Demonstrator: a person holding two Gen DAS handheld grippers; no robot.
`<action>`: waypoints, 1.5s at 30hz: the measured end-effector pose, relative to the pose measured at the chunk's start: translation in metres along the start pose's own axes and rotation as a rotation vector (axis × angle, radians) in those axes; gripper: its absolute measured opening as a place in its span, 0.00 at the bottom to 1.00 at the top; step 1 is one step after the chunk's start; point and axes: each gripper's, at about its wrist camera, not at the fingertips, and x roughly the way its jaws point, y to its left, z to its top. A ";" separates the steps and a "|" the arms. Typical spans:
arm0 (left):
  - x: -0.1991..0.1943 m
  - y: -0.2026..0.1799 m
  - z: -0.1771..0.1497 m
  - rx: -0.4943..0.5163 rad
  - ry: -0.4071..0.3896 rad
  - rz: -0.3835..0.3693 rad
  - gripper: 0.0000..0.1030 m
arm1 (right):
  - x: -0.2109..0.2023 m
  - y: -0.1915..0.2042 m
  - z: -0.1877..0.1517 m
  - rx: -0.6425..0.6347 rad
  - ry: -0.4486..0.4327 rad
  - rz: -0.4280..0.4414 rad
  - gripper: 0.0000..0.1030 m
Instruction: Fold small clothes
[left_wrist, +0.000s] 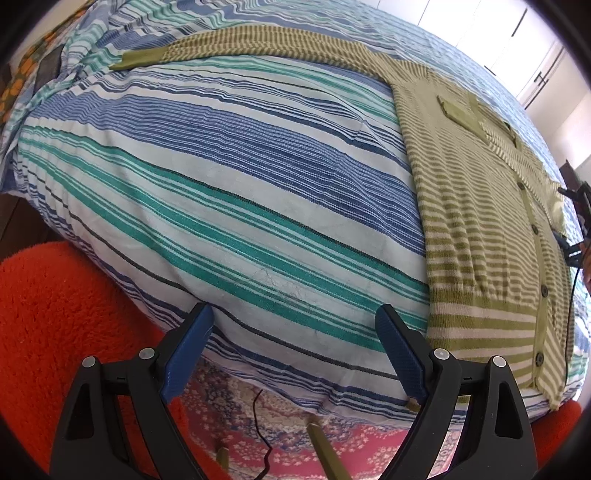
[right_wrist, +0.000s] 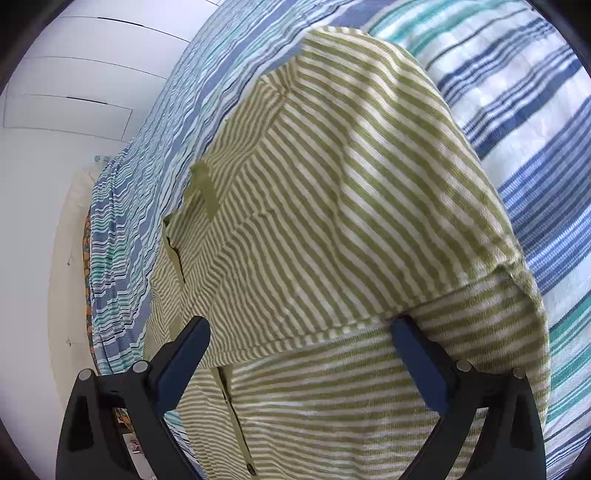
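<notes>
the striped bedsheet (left_wrist: 229, 192) is filling most of both views, stretching wide and flat with plenty of bare room on the left of the cardigan (left_wrist: 480, 229), while its near edge is dropping off toward the orange rug (left_wrist: 55, 332) and the patterned floor mat (left_wrist: 280, 413) below. the green-and-white striped cardigan is lying buttoned-side up near that edge, and the folding is looking only partly done: in the right wrist view one side panel (right_wrist: 343, 192) is lying folded over the body, while in the left wrist view the long sleeve (left_wrist: 258, 46) is lying stretched straight out across the sheet, not yet brought in, and the hem is not yet folded up. the left gripper (left_wrist: 293, 325) is hovering over the sheet's near edge with its blue fingers (left_wrist: 192, 343) spread wide and holding nothing, well apart from the sleeve cuff (left_wrist: 140, 59). the right gripper (right_wrist: 299, 336) is hanging low over the cardigan with fingers spread wide too; its right tip seems to be tucked just under the folded flap's edge, though the shadow is making contact hard to judge.
</notes>
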 end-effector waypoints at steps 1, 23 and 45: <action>0.000 0.000 -0.001 0.006 0.000 0.005 0.88 | -0.009 0.004 -0.005 -0.033 -0.021 0.023 0.90; -0.013 -0.004 -0.007 0.064 -0.043 -0.050 0.88 | -0.157 0.018 -0.285 -0.792 -0.433 -0.443 0.92; -0.028 -0.007 -0.011 0.094 -0.083 -0.068 0.88 | -0.151 0.026 -0.330 -0.962 -0.483 -0.542 0.92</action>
